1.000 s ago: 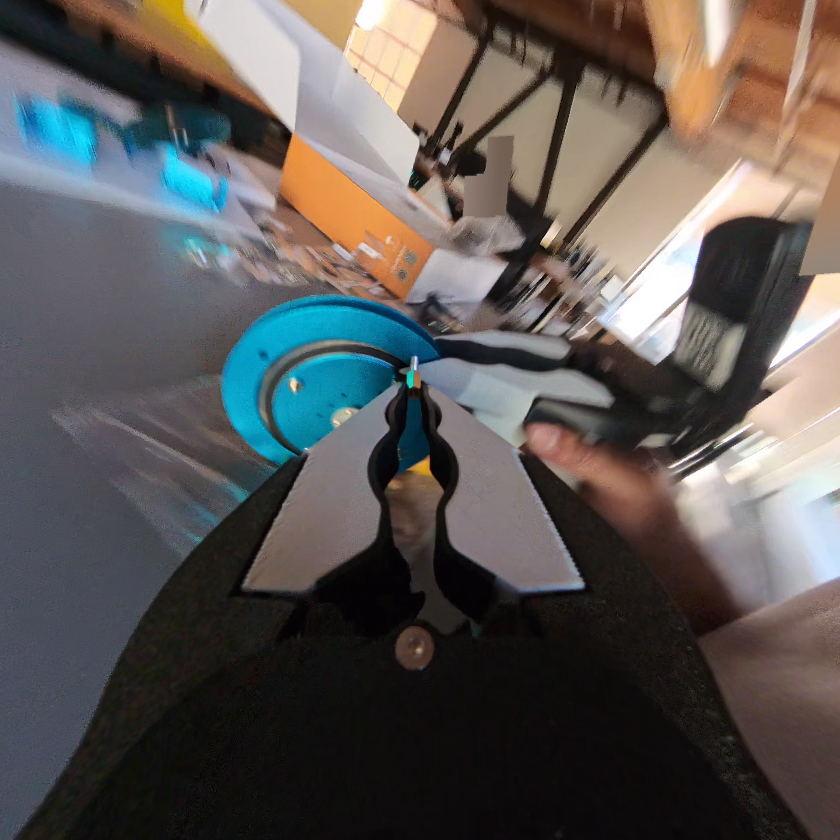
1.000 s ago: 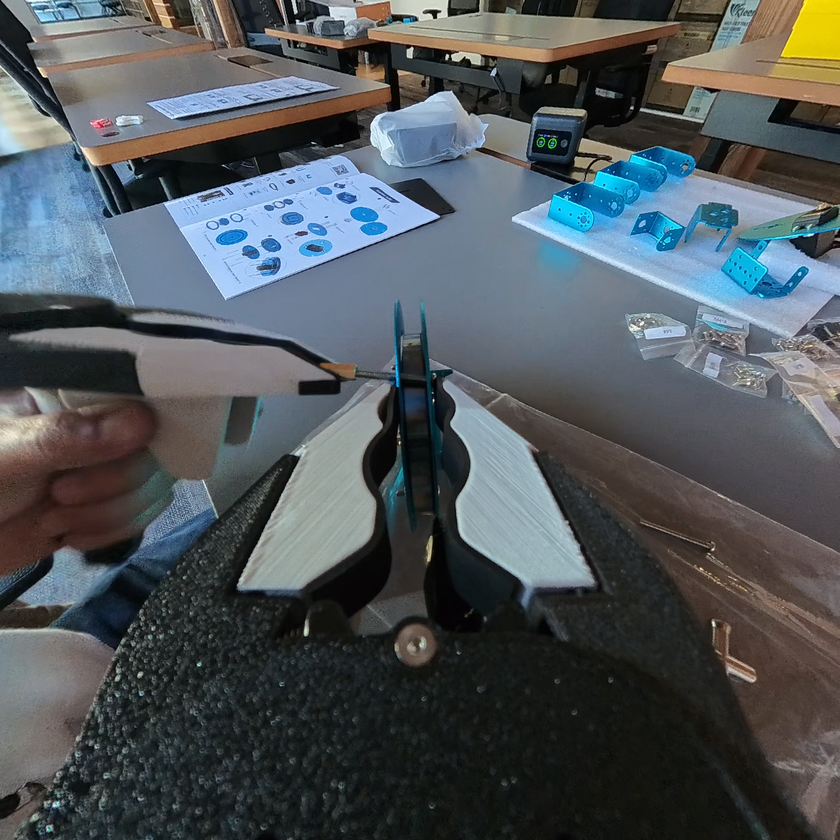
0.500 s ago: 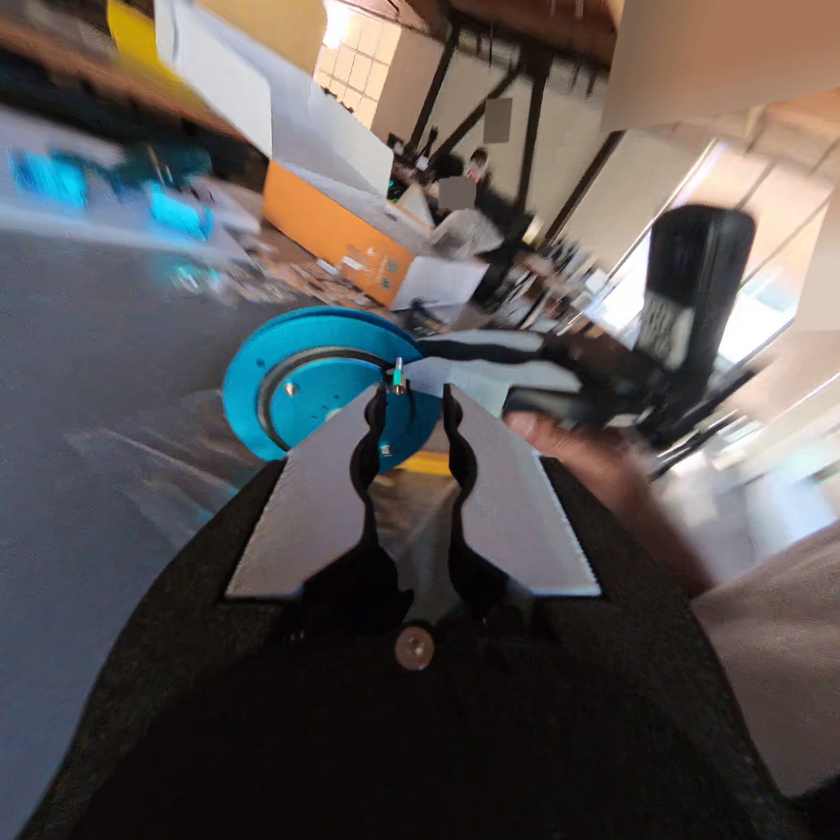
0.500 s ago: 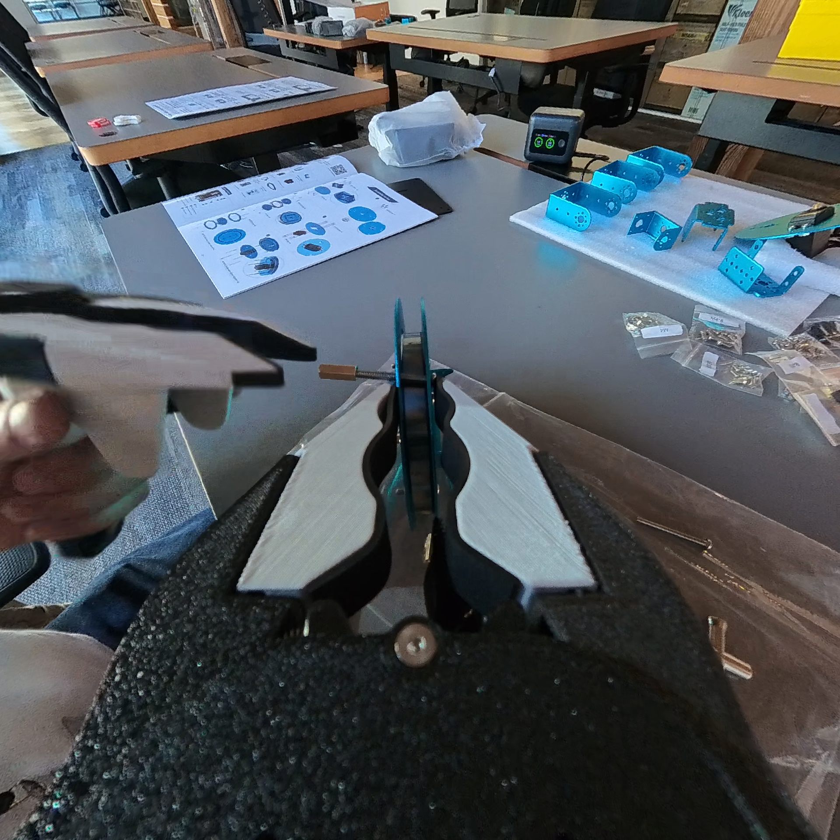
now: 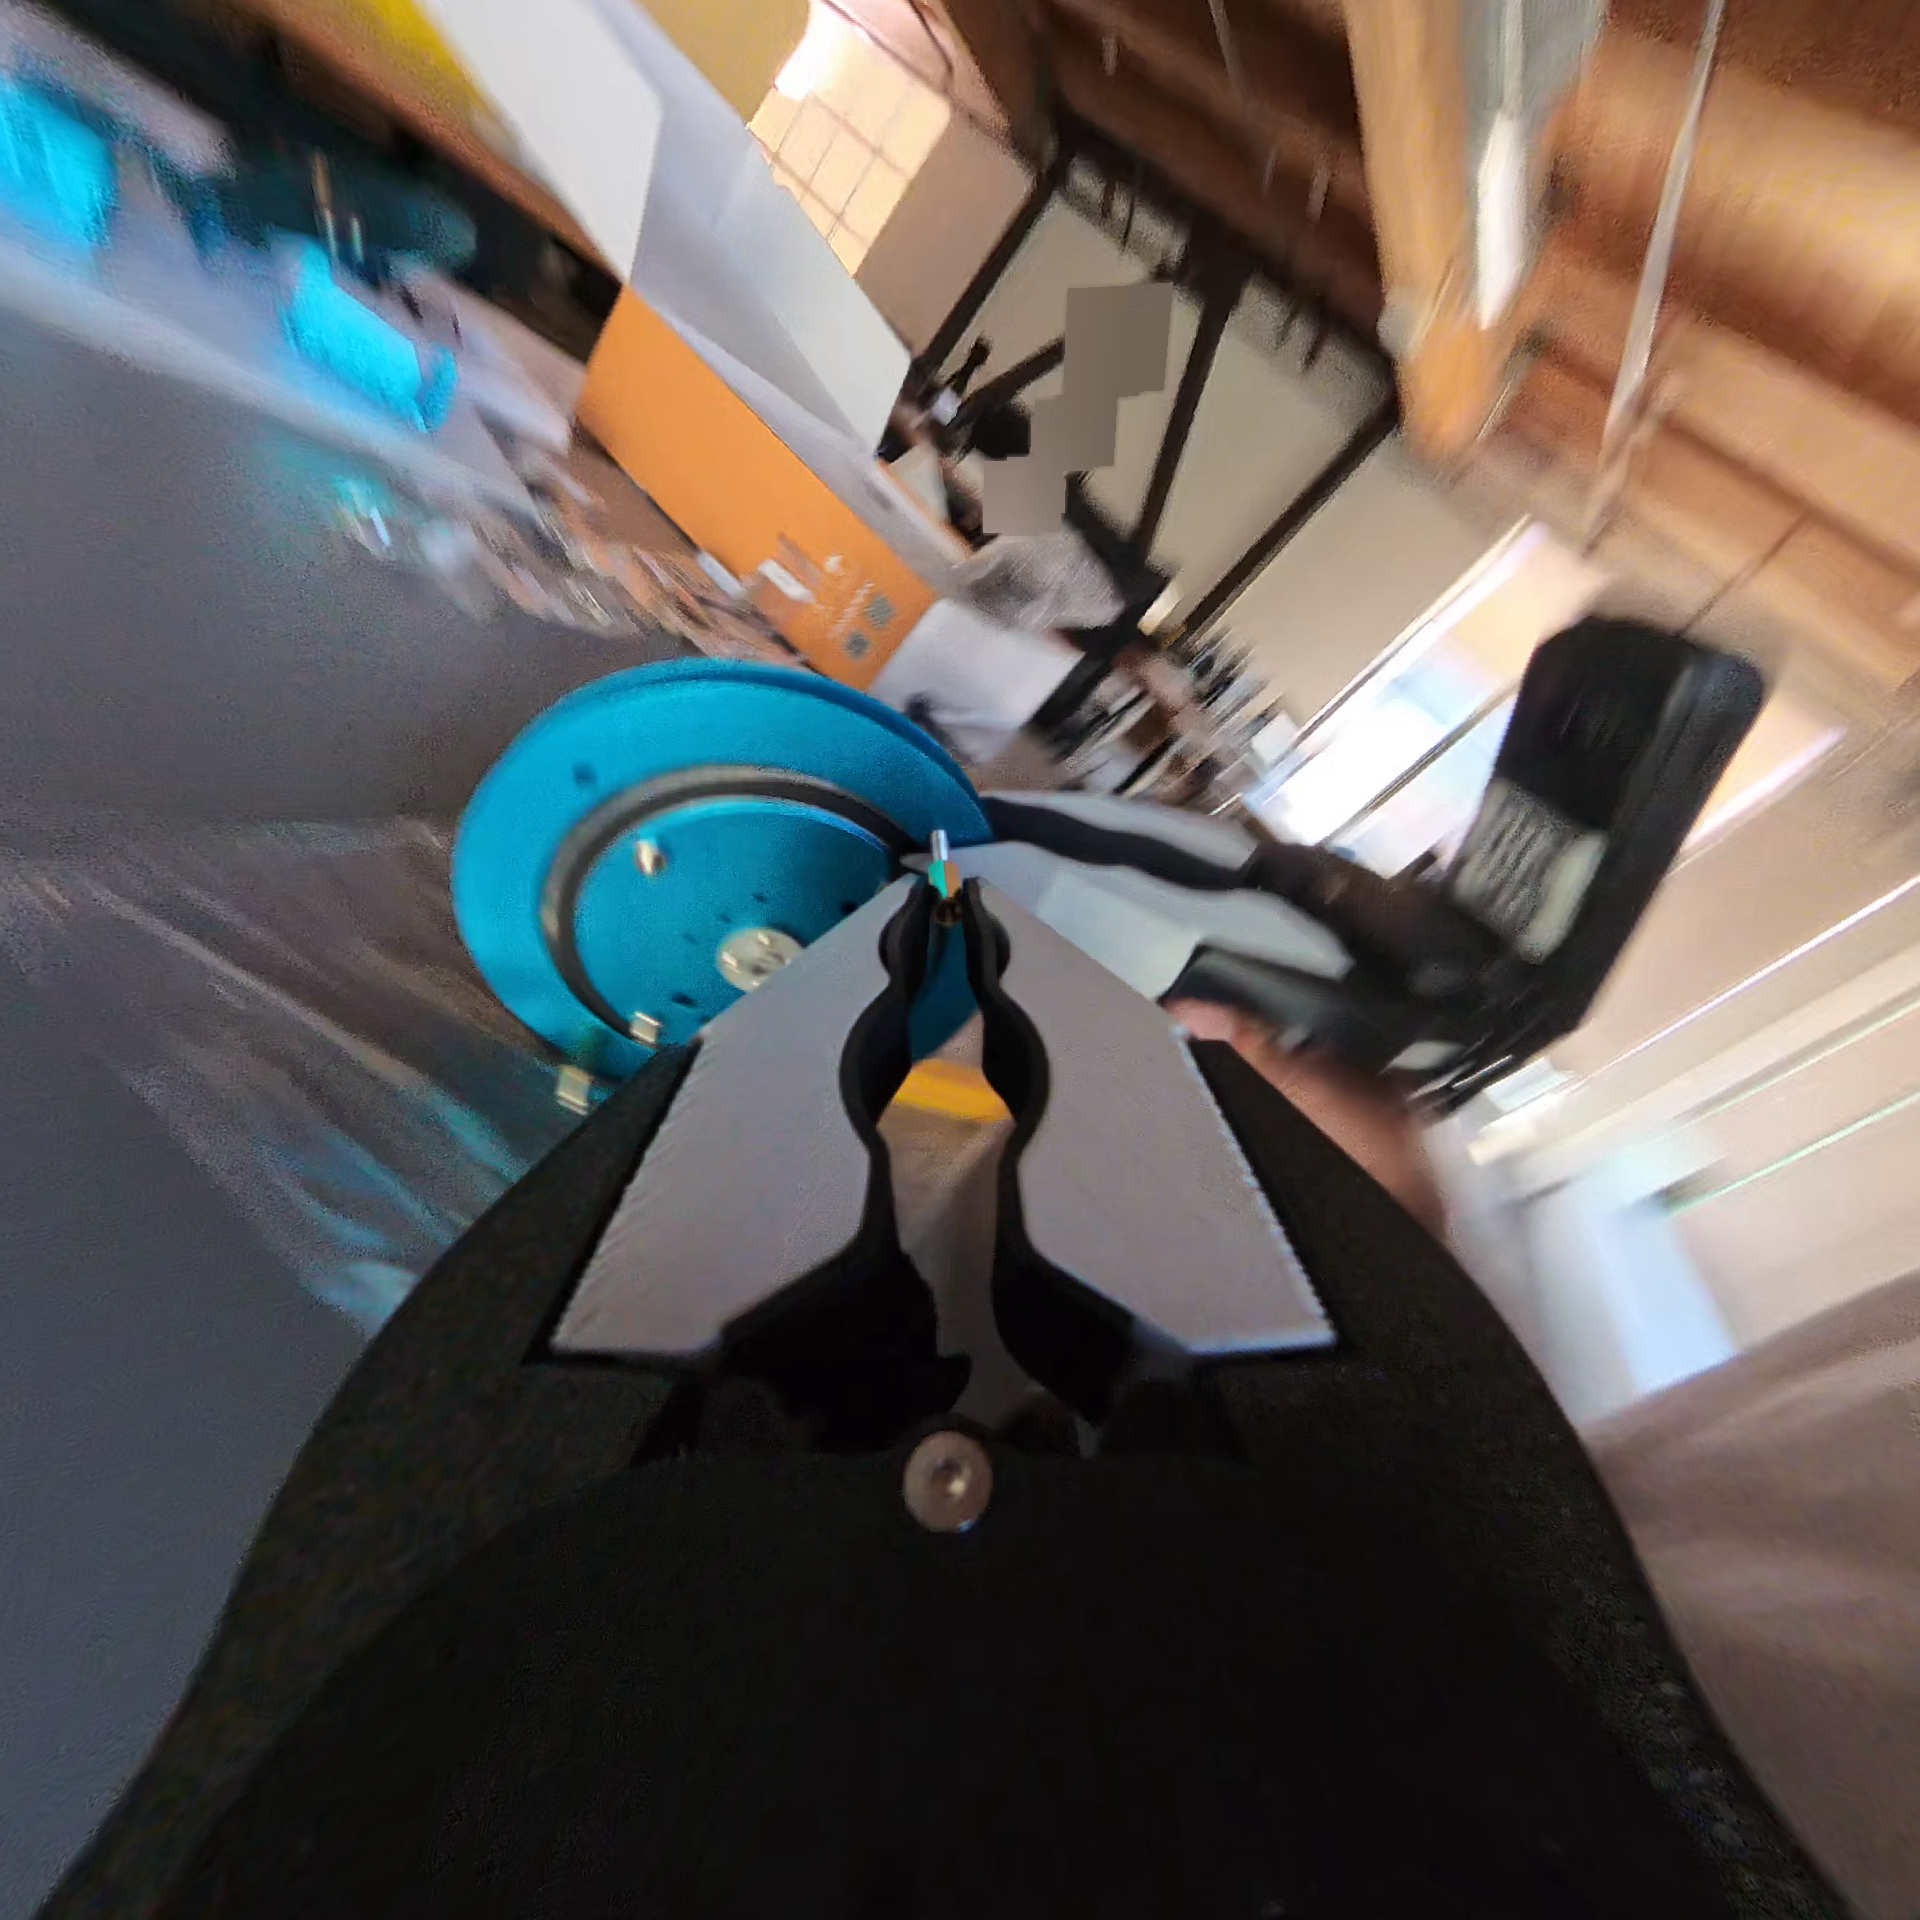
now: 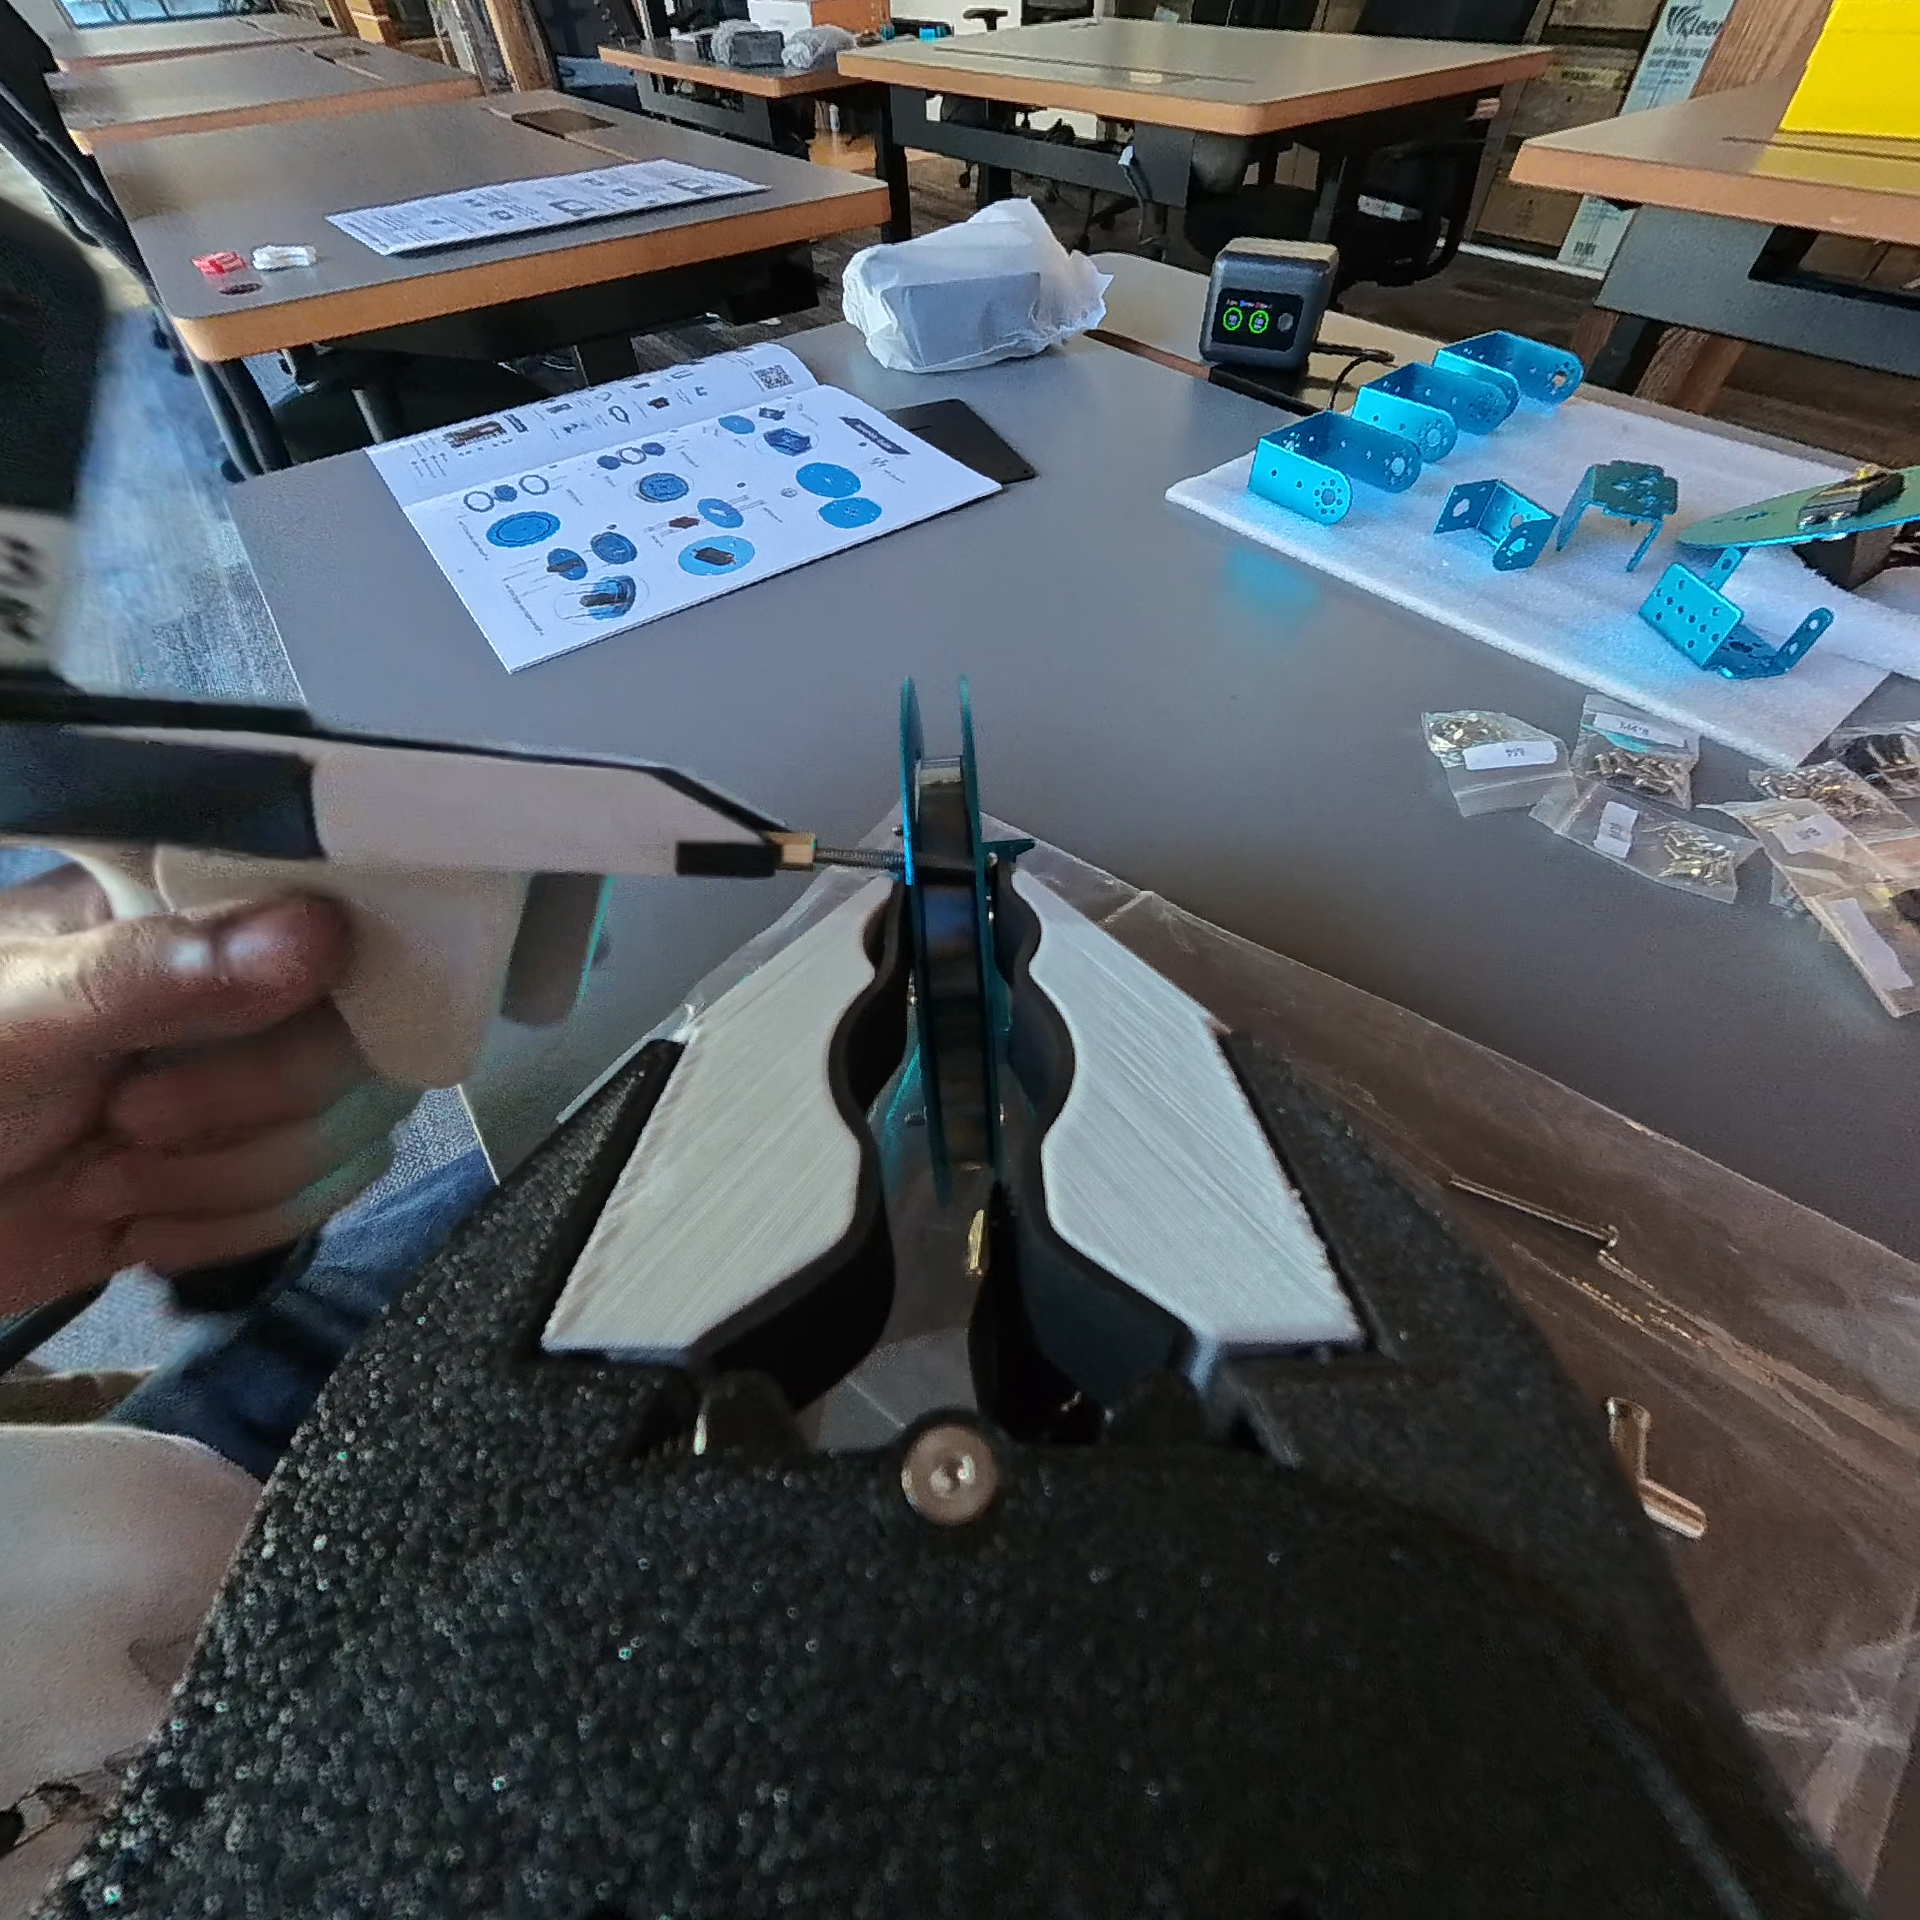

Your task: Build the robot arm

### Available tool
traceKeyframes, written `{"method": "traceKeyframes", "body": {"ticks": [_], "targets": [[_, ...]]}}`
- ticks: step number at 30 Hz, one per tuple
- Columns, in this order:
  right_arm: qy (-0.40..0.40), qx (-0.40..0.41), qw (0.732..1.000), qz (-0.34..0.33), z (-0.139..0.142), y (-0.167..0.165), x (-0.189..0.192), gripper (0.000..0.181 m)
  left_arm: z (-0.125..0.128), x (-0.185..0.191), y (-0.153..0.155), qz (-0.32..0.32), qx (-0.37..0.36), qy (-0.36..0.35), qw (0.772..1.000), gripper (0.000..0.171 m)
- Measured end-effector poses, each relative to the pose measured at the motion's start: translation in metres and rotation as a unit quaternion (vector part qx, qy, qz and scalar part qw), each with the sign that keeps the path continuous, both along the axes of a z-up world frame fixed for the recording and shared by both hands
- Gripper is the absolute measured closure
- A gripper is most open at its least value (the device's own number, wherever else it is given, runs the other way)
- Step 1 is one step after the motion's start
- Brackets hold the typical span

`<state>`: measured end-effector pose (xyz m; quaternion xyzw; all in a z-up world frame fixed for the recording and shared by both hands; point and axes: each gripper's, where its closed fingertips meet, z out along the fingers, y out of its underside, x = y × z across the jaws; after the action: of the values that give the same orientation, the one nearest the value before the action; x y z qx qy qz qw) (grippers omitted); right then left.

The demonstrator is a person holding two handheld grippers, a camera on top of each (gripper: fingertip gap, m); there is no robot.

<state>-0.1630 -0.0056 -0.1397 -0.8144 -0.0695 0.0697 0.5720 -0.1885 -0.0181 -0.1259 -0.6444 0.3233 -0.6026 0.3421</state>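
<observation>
My right gripper [image 6: 945, 883] is shut on a blue double-disc wheel [image 6: 940, 935] and holds it edge-on above the grey table [image 6: 1143, 665]. A thin screw with a brass standoff [image 6: 821, 854] sticks out of the wheel's left face. My left gripper [image 5: 943, 891] is shut on that standoff's end; it also shows in the right wrist view [image 6: 774, 847], coming from the left with a hand [image 6: 156, 1060] behind it. In the left wrist view the wheel's flat face [image 5: 717, 883] shows with several small standoffs, and the right gripper [image 5: 1122, 873] sits behind it.
An open instruction booklet [image 6: 675, 499] lies at the table's far left. A white foam sheet [image 6: 1558, 582] carries several blue metal brackets [image 6: 1340, 468]. Small bags of screws [image 6: 1621, 790] lie to the right. A clear plastic sheet [image 6: 1558, 1299] with a loose brass part [image 6: 1652, 1475] lies near me. The tips of both grippers are at nearly the same place. The wheel's flat face [image 5: 717, 883] is about 4 centimetres from my right fingertips.
Half a second ago my left gripper was open and drawn back from the standoff. It has moved in again and shut on the standoff's end. The right gripper has held the wheel still.
</observation>
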Motion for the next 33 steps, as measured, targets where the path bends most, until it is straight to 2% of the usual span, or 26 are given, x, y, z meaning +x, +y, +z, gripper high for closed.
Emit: {"method": "traceKeyframes", "body": {"ticks": [1,2,3,5,6,7,8,9,10,11,12,13,14,15,16,17,19,21,24,25,27,29,31,32,33], "targets": [[0.002,0.000,1.000,0.001,0.000,0.000,0.000,0.168,-0.001,0.000,0.000,0.002,0.129,0.041,0.991,0.167],[0.003,0.000,1.000,0.001,0.000,0.000,0.000,0.167,-0.003,0.001,0.000,0.005,0.264,0.083,0.961,0.167],[0.002,0.000,1.000,0.000,0.000,0.000,0.000,0.167,-0.004,0.001,0.000,0.009,0.403,0.121,0.907,0.167],[0.001,-0.001,1.000,-0.002,0.000,0.000,0.001,0.167,-0.006,0.001,0.002,0.024,0.641,0.172,0.748,0.167],[0.001,0.000,1.000,-0.004,0.000,0.000,0.003,0.167,-0.006,0.003,0.003,0.034,0.708,0.182,0.682,0.166],[0.002,0.000,1.000,-0.007,0.000,0.000,0.005,0.167,-0.006,0.004,0.004,0.043,0.731,0.185,0.656,0.166],[0.004,-0.001,1.000,-0.007,0.000,0.000,0.006,0.167,-0.006,0.005,0.003,0.048,0.725,0.184,0.662,0.166],[0.006,-0.002,1.000,-0.004,0.000,0.000,0.006,0.167,-0.006,0.005,0.002,0.052,0.702,0.178,0.688,0.166],[0.007,-0.002,1.000,-0.002,0.000,-0.001,0.005,0.167,-0.005,0.004,0.001,0.054,0.660,0.166,0.731,0.166],[0.004,-0.002,1.000,-0.003,0.000,-0.001,0.005,0.167,-0.005,0.002,-0.001,0.052,0.592,0.149,0.790,0.165],[0.002,-0.002,1.000,-0.005,0.000,-0.001,0.005,0.168,-0.003,0.000,-0.004,0.044,0.498,0.126,0.857,0.162],[0.003,-0.002,1.000,-0.005,0.000,-0.001,0.005,0.167,-0.002,-0.002,-0.007,0.031,0.382,0.096,0.919,0.149],[0.005,-0.002,1.000,-0.005,0.000,-0.001,0.005,0.167,0.000,-0.005,-0.008,0.022,0.253,0.063,0.965,0.141],[0.005,-0.002,1.000,-0.005,0.000,-0.001,0.005,0.167,0.000,-0.007,-0.006,0.016,0.126,0.029,0.991,0.141],[0.004,-0.002,1.000,-0.004,0.000,-0.001,0.004,0.167,-0.001,-0.009,-0.002,0.009,0.009,-0.004,1.000,0.141],[0.003,-0.002,1.000,-0.003,0.000,-0.001,0.004,0.167,-0.004,-0.010,0.002,-0.001,-0.094,-0.033,0.995,0.141],[0.000,-0.002,1.000,-0.002,0.000,0.000,0.003,0.167,-0.005,-0.010,0.006,-0.017,-0.236,-0.085,0.968,0.141],[-0.002,-0.003,1.000,-0.001,0.000,0.000,0.002,0.168,-0.005,-0.007,0.005,-0.027,-0.292,-0.105,0.950,0.141],[-0.004,-0.004,1.000,0.000,0.000,0.000,0.001,0.168,0.000,-0.001,-0.001,-0.033,-0.308,-0.118,0.943,0.146],[-0.005,-0.004,1.000,0.000,0.000,0.000,0.001,0.168,0.001,-0.001,0.000,-0.027,-0.304,-0.116,0.945,0.163],[-0.007,-0.004,1.000,-0.003,0.000,0.000,0.001,0.168,0.001,0.000,0.001,-0.012,-0.276,-0.099,0.956,0.165],[-0.003,-0.005,1.000,-0.003,0.000,0.000,0.003,0.167,0.000,0.002,0.000,-0.006,-0.195,-0.068,0.978,0.167],[-0.001,-0.004,1.000,-0.003,0.000,0.000,0.003,0.168,-0.003,0.003,-0.001,0.003,-0.021,-0.005,1.000,0.167],[-0.001,-0.004,1.000,-0.003,0.000,0.000,0.003,0.167,-0.004,0.003,-0.001,0.010,0.093,0.033,0.995,0.167],[-0.003,-0.003,1.000,-0.003,0.000,0.000,0.003,0.167,-0.006,0.003,0.000,0.017,0.222,0.075,0.972,0.167]]}}
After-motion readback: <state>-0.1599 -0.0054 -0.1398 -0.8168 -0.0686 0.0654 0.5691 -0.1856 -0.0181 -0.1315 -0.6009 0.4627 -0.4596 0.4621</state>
